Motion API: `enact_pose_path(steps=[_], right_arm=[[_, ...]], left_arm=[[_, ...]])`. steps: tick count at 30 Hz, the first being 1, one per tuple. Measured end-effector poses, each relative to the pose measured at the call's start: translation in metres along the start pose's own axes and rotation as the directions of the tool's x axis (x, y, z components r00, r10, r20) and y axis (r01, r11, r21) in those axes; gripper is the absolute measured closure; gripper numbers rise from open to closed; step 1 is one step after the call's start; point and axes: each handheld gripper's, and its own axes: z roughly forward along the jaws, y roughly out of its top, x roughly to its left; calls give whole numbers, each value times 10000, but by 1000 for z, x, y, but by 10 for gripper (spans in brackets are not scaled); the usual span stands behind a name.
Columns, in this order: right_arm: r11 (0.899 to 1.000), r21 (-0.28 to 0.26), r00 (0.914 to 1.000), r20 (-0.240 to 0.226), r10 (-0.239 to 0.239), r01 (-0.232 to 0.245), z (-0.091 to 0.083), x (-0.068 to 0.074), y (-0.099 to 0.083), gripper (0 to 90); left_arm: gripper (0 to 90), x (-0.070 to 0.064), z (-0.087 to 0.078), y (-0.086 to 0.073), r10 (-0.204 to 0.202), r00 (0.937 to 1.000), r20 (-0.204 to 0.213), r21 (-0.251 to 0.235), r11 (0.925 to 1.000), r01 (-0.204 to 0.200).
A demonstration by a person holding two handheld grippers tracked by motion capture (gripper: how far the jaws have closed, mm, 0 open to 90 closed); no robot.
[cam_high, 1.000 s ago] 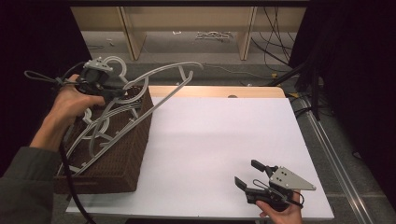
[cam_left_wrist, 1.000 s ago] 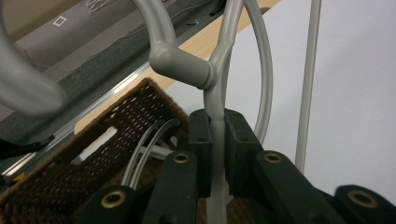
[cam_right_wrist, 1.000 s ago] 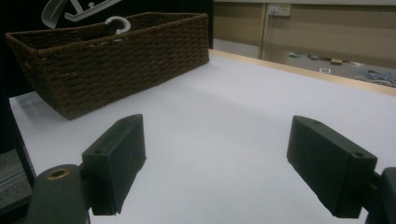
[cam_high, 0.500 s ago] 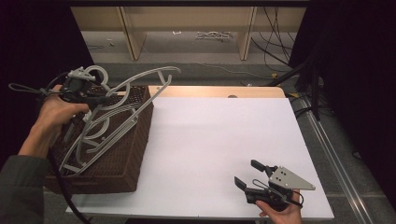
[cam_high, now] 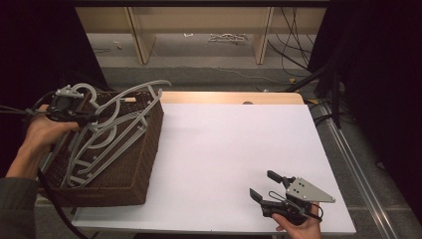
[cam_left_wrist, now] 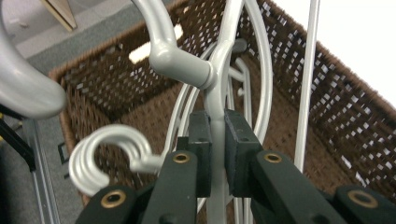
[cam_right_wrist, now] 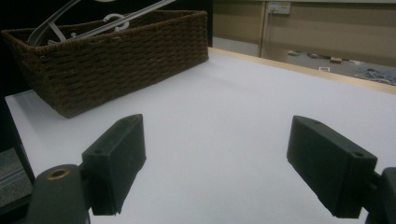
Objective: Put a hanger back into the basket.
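1. Hangers [cam_high: 107, 137]: bundle of grey metal ones, lying tilted in the brown wicker basket [cam_high: 129, 177] at the left of the high view; upper ends stick out over the basket's far rim.
2. Left tool [cam_left_wrist: 217, 140]: jaws clamped narrow on one hanger's neck, just under the hook joint. In the left tool view the neck runs straight up between the two black pads.
3. Same view: a second hook [cam_left_wrist: 100, 156] curls at lower left, beside the left jaw; thin straight wire [cam_left_wrist: 306, 93] runs top to bottom at right; basket weave behind.
4. Left hand [cam_high: 47, 132] holds the tool at the basket's upper-left corner in the high view; cable trails down the frame's left edge.
5. Right tool [cam_high: 262, 185]: jaws wide apart, nothing between them. Sits at lower right of the high view, over the white surface [cam_high: 234, 149], grey plate on top, well apart from the basket.
6. Right tool view: basket at upper left with hanger tips above its rim; bare white surface between the jaws.
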Motion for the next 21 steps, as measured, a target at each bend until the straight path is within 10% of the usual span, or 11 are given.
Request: enact_pose_path(steps=[21], right_arm=[[9998,-200,10000,-94,32,-34,3,1,-1,205]], left_arm=[[827,20,8,-43,-380,9966,-729,855,9954,442]])
